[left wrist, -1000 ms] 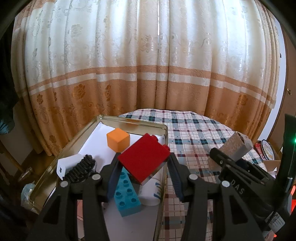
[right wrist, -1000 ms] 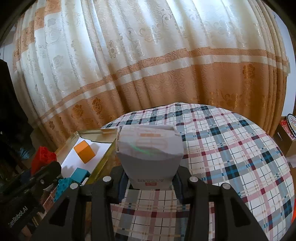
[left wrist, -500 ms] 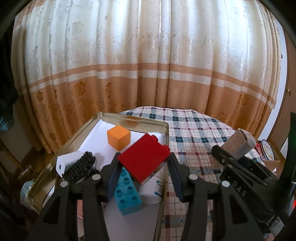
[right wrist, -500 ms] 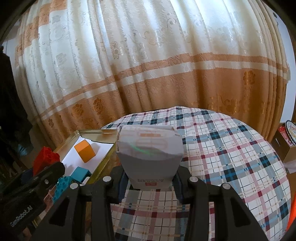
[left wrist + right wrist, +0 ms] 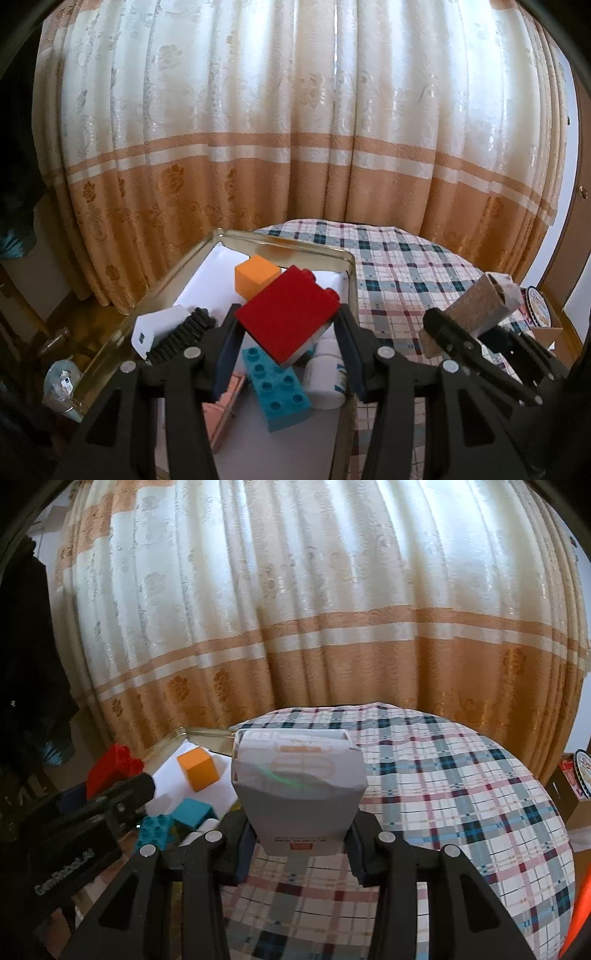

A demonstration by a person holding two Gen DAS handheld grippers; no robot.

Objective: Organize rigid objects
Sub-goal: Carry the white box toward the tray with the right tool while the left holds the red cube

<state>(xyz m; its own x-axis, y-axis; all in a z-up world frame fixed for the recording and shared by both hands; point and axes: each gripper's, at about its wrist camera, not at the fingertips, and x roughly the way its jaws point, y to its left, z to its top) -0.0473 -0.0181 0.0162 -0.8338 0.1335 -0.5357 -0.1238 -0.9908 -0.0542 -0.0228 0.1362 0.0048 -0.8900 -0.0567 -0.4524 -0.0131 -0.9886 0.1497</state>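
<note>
Left-wrist view, left to right: a gold metal tray (image 5: 162, 284) lined with white paper sits at the left edge of a round table covered by a plaid cloth (image 5: 399, 266), with a cream and orange curtain (image 5: 295, 147) behind. Inside the tray lie a white box (image 5: 155, 325), a black ribbed part (image 5: 184, 332) resting against it, an orange cube (image 5: 256, 275), a teal studded brick (image 5: 277, 387) and a white cylindrical container (image 5: 325, 373). The left gripper (image 5: 288, 332) is clamped on a red building block (image 5: 288, 317), held tilted above the tray's contents. At far right, the right gripper (image 5: 461, 332) carries a small carton (image 5: 480, 306) above the cloth. Right-wrist view: the red block (image 5: 114, 768) and orange cube (image 5: 195, 768) appear at left over the tray; the right gripper (image 5: 299, 834) is closed on the upright grey-and-white carton (image 5: 299, 794), poised over the plaid cloth (image 5: 461, 794) just right of the tray.
</note>
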